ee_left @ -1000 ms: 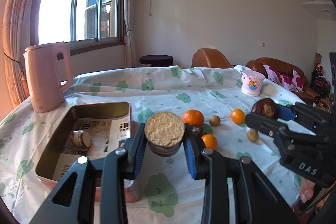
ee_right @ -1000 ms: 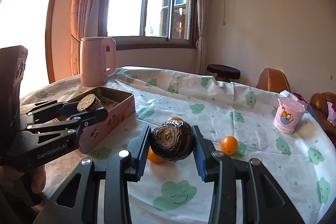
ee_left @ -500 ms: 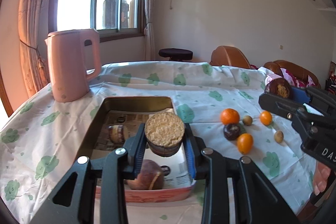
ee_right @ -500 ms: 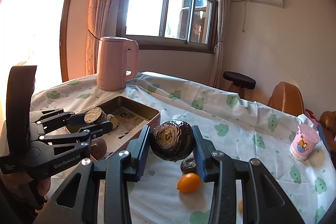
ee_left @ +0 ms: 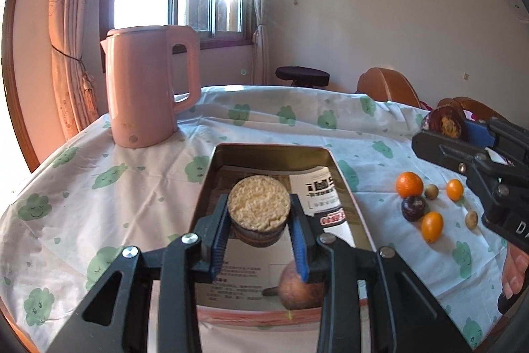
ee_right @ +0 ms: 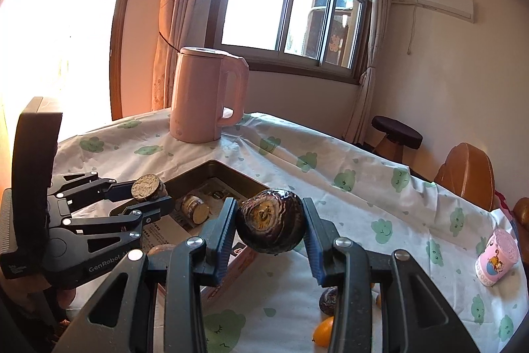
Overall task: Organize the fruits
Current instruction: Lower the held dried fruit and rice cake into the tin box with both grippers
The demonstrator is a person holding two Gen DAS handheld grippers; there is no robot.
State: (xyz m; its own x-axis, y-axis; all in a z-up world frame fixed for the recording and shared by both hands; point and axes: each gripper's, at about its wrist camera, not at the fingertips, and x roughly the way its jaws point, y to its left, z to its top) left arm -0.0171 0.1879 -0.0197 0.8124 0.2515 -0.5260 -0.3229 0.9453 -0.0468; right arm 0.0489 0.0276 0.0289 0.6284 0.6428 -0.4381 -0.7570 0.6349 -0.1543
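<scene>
A cut fruit half (ee_left: 259, 214) is clamped in the left gripper (ee_left: 259, 232) above the metal tin (ee_left: 211, 181). A dark fruit half (ee_right: 271, 225) is clamped in the right gripper (ee_right: 269, 240), at the tin's 3 o'clock rim. If released there, it may be tipped outside. Open cloth is left at 9 o'clock; a kettle (ee_left: 148, 85) is stood at 11.

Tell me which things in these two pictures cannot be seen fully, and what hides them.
- Brown fruit in the tin box, left wrist view: partly behind the left gripper.
- Cut fruit piece in the box, right wrist view: too small to identify.
- Dark round fruit on the tablecloth, right wrist view: mostly behind the right gripper.
- Orange, same view: partly hidden by that gripper.
</scene>
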